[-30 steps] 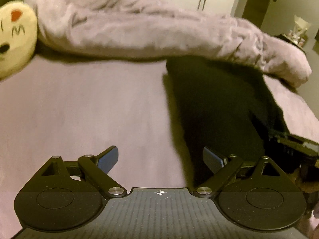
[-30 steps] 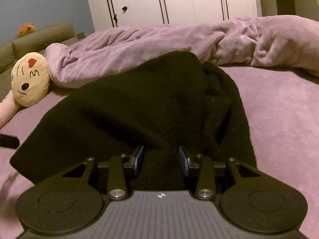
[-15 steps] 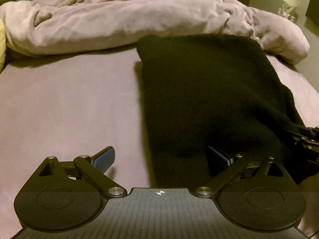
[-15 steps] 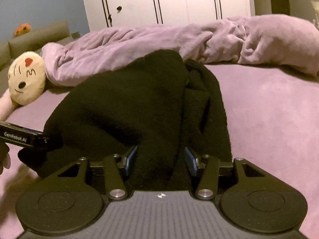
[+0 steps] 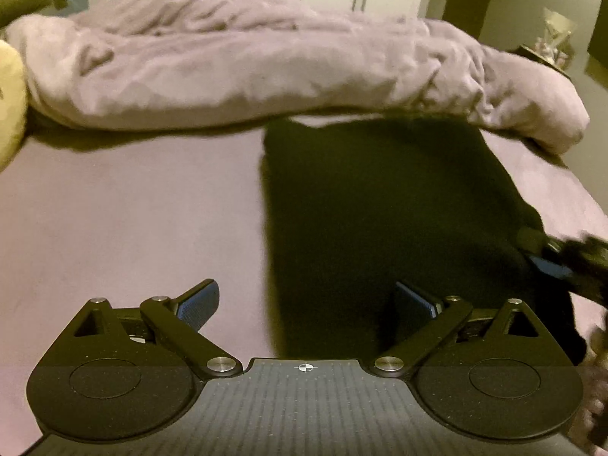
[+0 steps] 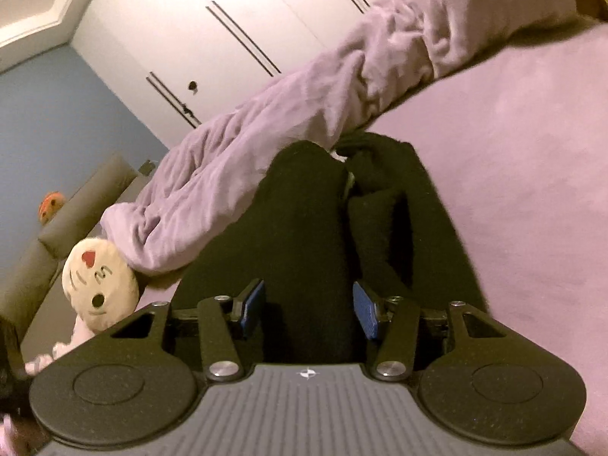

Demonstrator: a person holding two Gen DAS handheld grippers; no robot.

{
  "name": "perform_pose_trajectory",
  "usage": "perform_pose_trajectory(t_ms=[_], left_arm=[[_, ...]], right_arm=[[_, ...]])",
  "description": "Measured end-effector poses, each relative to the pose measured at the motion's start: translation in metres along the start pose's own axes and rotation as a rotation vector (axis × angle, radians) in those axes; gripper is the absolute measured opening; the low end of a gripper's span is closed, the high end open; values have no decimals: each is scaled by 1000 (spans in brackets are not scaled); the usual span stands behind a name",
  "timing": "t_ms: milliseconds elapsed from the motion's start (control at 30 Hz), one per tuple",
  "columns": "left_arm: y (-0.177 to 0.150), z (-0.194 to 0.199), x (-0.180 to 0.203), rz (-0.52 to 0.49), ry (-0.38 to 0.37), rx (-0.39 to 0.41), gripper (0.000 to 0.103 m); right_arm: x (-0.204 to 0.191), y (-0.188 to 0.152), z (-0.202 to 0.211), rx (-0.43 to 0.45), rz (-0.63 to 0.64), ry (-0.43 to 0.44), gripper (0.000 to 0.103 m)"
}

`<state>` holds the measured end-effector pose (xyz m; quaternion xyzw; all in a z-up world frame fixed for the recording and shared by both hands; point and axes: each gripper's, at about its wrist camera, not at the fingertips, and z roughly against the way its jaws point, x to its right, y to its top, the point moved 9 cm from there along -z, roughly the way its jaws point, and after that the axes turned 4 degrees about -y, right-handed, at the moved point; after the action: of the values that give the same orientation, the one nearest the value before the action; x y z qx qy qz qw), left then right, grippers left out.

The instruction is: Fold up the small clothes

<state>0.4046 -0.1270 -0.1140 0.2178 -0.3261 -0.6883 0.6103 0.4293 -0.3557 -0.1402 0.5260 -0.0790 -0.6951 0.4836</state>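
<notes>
From my station, the left wrist view shows one black garment (image 5: pixel 380 205) lying on the bed (image 5: pixel 133 209), its far edge just short of the bunched lilac blanket (image 5: pixel 266 64). The left hand-held gripper (image 5: pixel 306 302) hangs above the garment's left edge with its fingers spread wide; one finger is over bare bed, the other over black fabric, and nothing sits between them. At the right border of this view I see the right hand-held gripper (image 5: pixel 551 262) at the garment's right edge, blurred.

The right wrist view is tilted and supplies what the left one lacks. The garment (image 6: pixel 304 228) lies folded over itself, with a seam-like gap running down its middle. The right hand-held gripper (image 6: pixel 307 306) stands with its fingers partly apart around a ridge of the black fabric; I cannot tell whether the pads press it. This view also shows the plush face cushion (image 6: pixel 98 285) complete, lying beside the blanket (image 6: pixel 304 114), whereas the left view catches only a yellow sliver (image 5: pixel 9 102) of it. An orange toy (image 6: pixel 51 207) sits on the headboard, and the white wardrobe (image 6: pixel 235 22) stands behind.

Count: one garment, one blanket, one cushion, one orange toy, two grippers.
</notes>
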Motion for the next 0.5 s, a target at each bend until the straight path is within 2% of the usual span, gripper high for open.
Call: perform_pose_trajectory(t_ms=[67, 100, 133, 233, 300, 367, 433, 500], left_arm=[[0, -3, 7, -16, -8, -8, 101], [0, -4, 8, -28, 0, -7, 101], [1, -5, 9, -40, 11, -6, 101], [1, -8, 9, -43, 16, -10, 102], [0, -7, 9, -32, 14, -11, 102], [0, -8, 11, -32, 6, -10, 103], [-2, -11, 12, -36, 4, -21, 103], [-4, -15, 11, -31, -11, -42, 103]], right_arm=[[2, 1, -19, -36, -34, 14, 50], [2, 0, -25, -43, -37, 12, 45], [2, 0, -29, -45, -28, 12, 25], [-4, 4, -24, -12, 54, -23, 12], [-9, 14, -6, 82, 143, -76, 10], [-8, 23, 4, 136, 174, -105, 10], [-2, 18, -4, 115, 230, -184, 10], [10, 0, -26, 42, 308, -252, 10]])
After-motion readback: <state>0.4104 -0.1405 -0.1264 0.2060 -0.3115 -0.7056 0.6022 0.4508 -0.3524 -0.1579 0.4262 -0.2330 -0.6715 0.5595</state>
